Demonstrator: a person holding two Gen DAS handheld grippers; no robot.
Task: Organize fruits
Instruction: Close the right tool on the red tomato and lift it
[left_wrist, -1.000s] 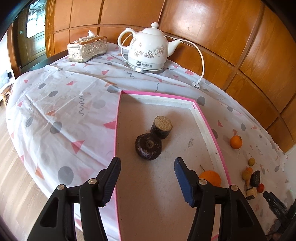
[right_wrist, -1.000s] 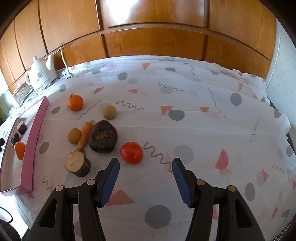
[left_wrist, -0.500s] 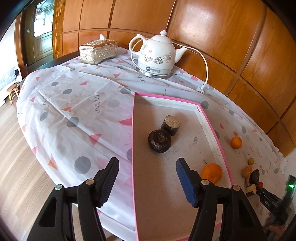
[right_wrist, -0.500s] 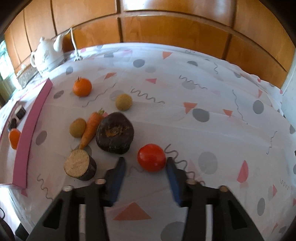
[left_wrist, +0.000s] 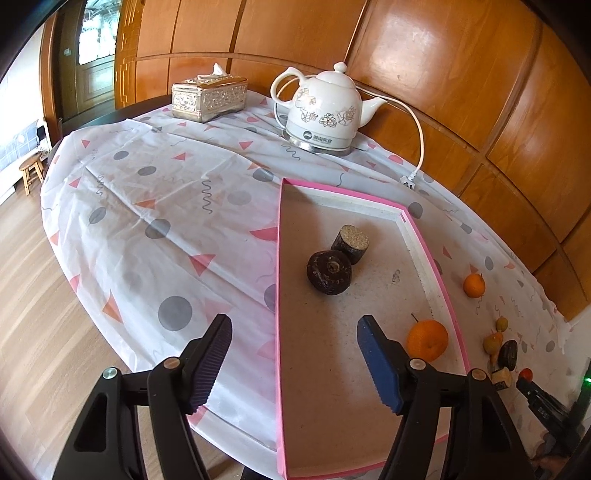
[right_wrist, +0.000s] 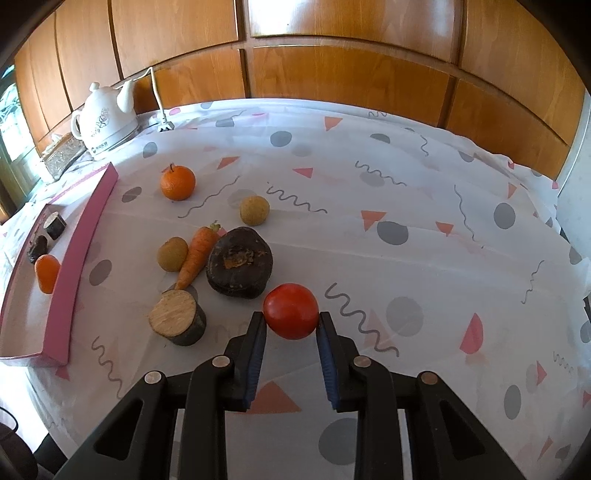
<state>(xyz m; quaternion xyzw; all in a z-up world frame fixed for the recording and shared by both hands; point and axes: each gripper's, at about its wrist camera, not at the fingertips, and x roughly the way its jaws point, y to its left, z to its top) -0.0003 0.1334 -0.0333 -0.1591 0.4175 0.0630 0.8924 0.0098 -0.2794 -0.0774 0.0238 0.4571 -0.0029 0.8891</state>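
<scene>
Right gripper (right_wrist: 291, 319) pinching red tomato (right_wrist: 291, 310), low in frame, just closing on it. Soft, smooth, squishy: squeeze middle gently. Left gripper (left_wrist: 293, 345) open, empty, just widening.

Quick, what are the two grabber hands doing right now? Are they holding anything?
Left gripper: open, holding nothing, jaws just opening wider above the pink tray.
Right gripper: just closed on the red tomato, pads pressing both its sides.

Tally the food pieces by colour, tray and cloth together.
Orange: 3, two tangerines and a carrot
Red: 1, tomato
Tan: 2, round pieces
Dark brown: 4
Total: 10
</scene>
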